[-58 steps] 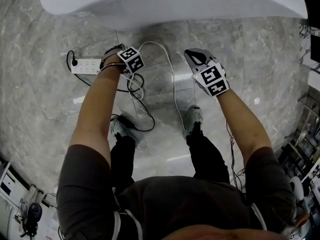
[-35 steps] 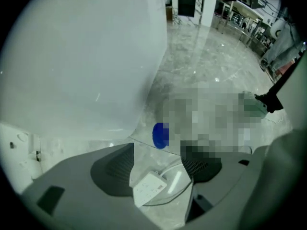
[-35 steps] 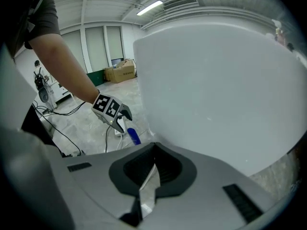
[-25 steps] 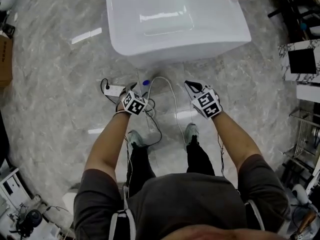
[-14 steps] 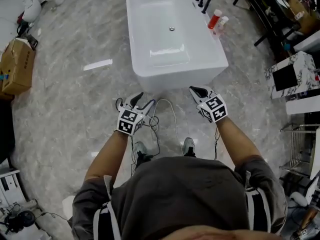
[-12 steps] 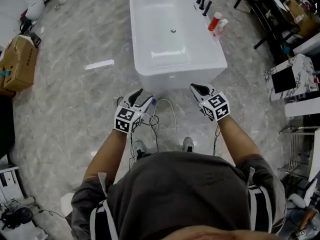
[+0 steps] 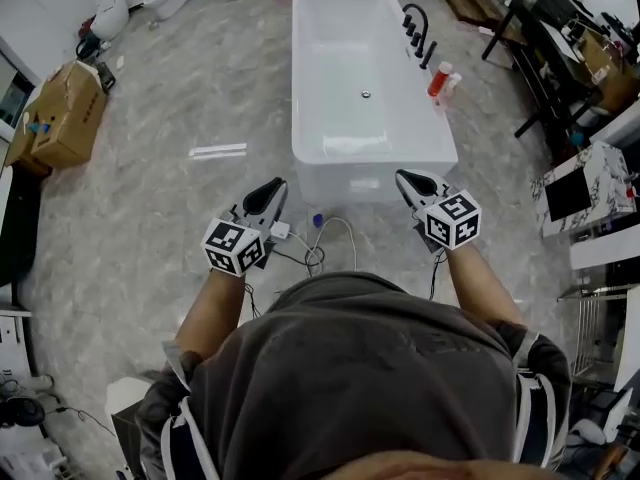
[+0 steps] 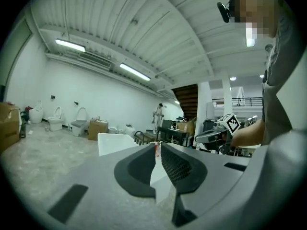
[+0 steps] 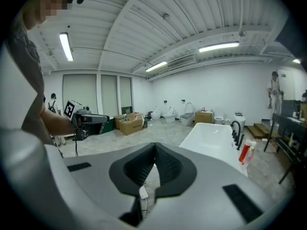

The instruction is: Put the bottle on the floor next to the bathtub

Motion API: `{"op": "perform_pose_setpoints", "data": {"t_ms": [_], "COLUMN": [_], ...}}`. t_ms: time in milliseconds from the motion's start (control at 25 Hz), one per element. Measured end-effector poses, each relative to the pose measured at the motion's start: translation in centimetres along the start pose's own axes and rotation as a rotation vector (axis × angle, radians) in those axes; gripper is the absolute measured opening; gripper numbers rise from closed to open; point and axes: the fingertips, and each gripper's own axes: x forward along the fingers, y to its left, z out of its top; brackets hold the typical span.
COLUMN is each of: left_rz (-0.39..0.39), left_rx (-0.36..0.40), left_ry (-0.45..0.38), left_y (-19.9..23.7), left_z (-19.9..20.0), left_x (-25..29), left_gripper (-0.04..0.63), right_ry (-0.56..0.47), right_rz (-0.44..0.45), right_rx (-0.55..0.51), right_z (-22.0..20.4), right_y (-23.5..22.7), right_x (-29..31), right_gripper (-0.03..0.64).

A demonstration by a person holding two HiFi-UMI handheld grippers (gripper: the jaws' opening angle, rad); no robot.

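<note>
Task looks about done: bottle beside the bathtub.
A small blue-capped bottle stands on the floor by the bathtub; left claw closing on nothing, right claw clenched, empty.

A cardboard box sits at left, well apart from tangled cables.
</note>
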Motion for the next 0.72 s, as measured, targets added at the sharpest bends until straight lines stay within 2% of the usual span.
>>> {"op": "perform_pose_setpoints", "data": {"t_ms": [80, 240, 720], "left_rz": [0.017, 0.017, -0.014], "left_rx": [-0.042, -0.132, -0.073], "left_ry": [-0.013, -0.021, 0.01], "left_y": [0.3, 0.3, -1.2], "left_z": [0.0, -0.9, -1.3], "left_x": [-0.6, -1.1, -0.5], "left_gripper": [0.013, 0.006, 0.006], "right_ry": [-0.018, -0.019, -0.013], "right_rz": [0.005, 0.012, 0.003], "right_rx": [0.021, 0.029, 0.054], "right_z": [0.5, 0.6, -0.4], "right_y": [0.1, 0.3, 0.4], "right_x": [-0.1, -0.2, -0.4], "right_gripper": [-0.008, -0.008, -0.008]}}
